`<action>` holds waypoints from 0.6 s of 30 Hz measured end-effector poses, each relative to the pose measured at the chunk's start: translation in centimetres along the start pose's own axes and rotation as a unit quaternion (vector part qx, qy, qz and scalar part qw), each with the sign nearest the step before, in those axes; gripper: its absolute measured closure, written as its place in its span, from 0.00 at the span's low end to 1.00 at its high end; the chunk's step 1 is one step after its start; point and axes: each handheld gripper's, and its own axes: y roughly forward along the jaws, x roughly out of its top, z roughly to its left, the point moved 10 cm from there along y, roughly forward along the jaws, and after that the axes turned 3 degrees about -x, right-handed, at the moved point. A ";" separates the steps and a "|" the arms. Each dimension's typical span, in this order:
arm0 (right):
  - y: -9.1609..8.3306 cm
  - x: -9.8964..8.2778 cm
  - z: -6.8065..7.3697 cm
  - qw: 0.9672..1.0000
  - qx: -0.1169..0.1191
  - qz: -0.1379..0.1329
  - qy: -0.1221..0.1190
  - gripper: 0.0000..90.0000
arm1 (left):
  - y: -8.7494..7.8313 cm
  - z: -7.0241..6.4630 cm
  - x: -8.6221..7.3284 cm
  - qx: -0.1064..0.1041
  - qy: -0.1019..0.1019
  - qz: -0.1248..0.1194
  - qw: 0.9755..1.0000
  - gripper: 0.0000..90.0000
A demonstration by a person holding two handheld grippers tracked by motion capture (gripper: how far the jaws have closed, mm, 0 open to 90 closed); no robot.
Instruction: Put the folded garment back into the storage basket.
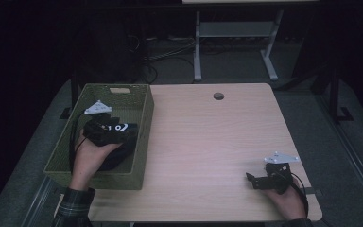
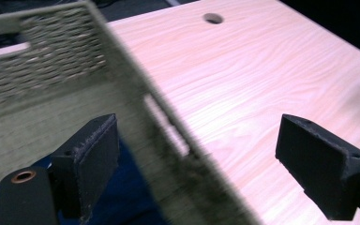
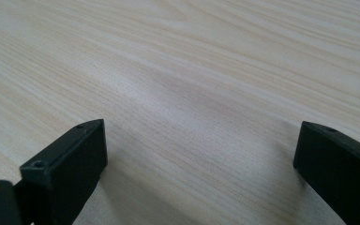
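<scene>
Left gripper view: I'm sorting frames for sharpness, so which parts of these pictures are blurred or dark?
Left gripper view: the basket wall is smeared with motion blur, while the table grain stays fairly clear. High view: the room around the table is nearly black. Right gripper view: evenly lit, with the nearest pads soft.

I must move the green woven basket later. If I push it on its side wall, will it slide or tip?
The basket would probably slide: it looks low and wide on smooth wood. Its woven walls may flex slightly. The dark item inside adds some weight, so expect a little resistance.
</scene>
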 end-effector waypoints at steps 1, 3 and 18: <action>0.0 0.0 0.0 1.000 0.000 0.000 0.000 0.03 | 0.3 -0.6 0.1 -0.005 0.001 -0.001 1.000 0.15; 0.0 0.0 0.0 1.000 0.000 0.000 0.000 0.03 | 0.8 -1.6 0.3 -0.014 0.006 -0.001 1.000 0.15; 0.0 0.0 0.0 1.000 -0.001 -0.001 0.000 0.03 | 5.5 -9.4 0.1 -0.073 0.040 0.009 0.997 0.15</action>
